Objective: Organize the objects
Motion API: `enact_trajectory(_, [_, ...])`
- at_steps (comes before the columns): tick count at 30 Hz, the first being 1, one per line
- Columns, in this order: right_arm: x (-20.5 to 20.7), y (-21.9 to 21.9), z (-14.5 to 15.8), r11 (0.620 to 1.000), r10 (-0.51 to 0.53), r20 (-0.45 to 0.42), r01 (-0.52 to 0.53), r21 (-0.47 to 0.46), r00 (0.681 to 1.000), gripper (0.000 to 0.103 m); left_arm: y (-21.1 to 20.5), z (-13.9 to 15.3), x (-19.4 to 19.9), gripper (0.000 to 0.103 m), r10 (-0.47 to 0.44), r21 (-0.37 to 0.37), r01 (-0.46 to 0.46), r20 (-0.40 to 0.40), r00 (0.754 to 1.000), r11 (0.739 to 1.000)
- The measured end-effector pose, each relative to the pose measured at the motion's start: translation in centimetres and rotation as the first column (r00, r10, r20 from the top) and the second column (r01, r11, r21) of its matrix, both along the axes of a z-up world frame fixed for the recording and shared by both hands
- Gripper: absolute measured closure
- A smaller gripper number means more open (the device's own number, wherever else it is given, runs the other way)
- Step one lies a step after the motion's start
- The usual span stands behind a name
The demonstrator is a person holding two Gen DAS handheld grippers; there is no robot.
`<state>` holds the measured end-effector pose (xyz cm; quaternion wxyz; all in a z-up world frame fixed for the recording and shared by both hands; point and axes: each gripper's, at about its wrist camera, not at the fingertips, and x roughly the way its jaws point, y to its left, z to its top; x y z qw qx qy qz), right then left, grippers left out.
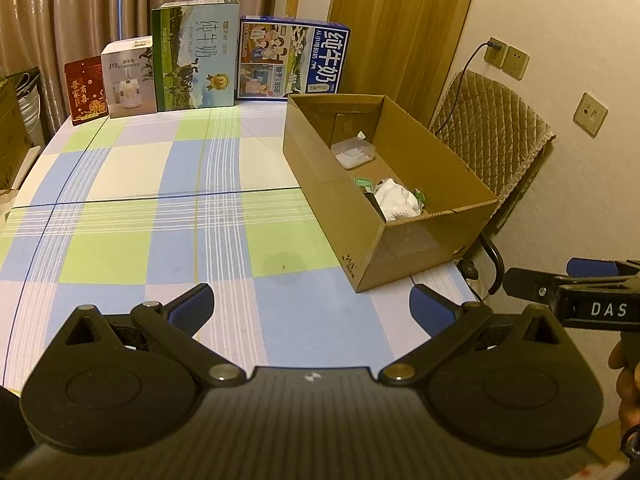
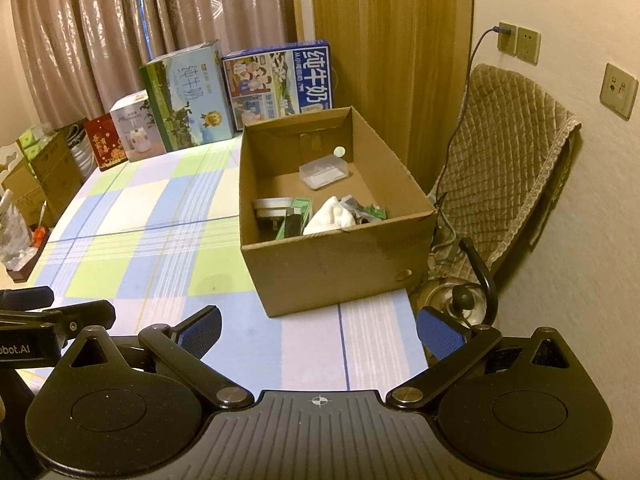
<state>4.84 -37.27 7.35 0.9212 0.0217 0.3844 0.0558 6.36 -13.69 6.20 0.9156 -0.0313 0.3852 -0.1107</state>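
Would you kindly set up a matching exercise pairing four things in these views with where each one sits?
Things:
1. clear tub
2. white cloth
3. red box
4. kettle

Places:
A. off the table's right edge, beside the chair
B. leftmost in the row by the curtain
C. far end of the cardboard box
D. near end of the cardboard box

Pairs: 1-C, 2-D, 3-B, 4-A

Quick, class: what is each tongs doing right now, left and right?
Left black tongs with blue pads: open, holding nothing.
Right black tongs with blue pads: open, holding nothing.
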Motion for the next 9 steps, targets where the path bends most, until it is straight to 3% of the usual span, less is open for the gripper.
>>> enact_trajectory(9, [0.00,0.05,0.14,1.000,0.001,0.001,-0.001,0.004,1.000,0.002,-0.06,-0.06,-0.11,0.001,-0.012,-0.018,0.012,0.011,1.000,1.000])
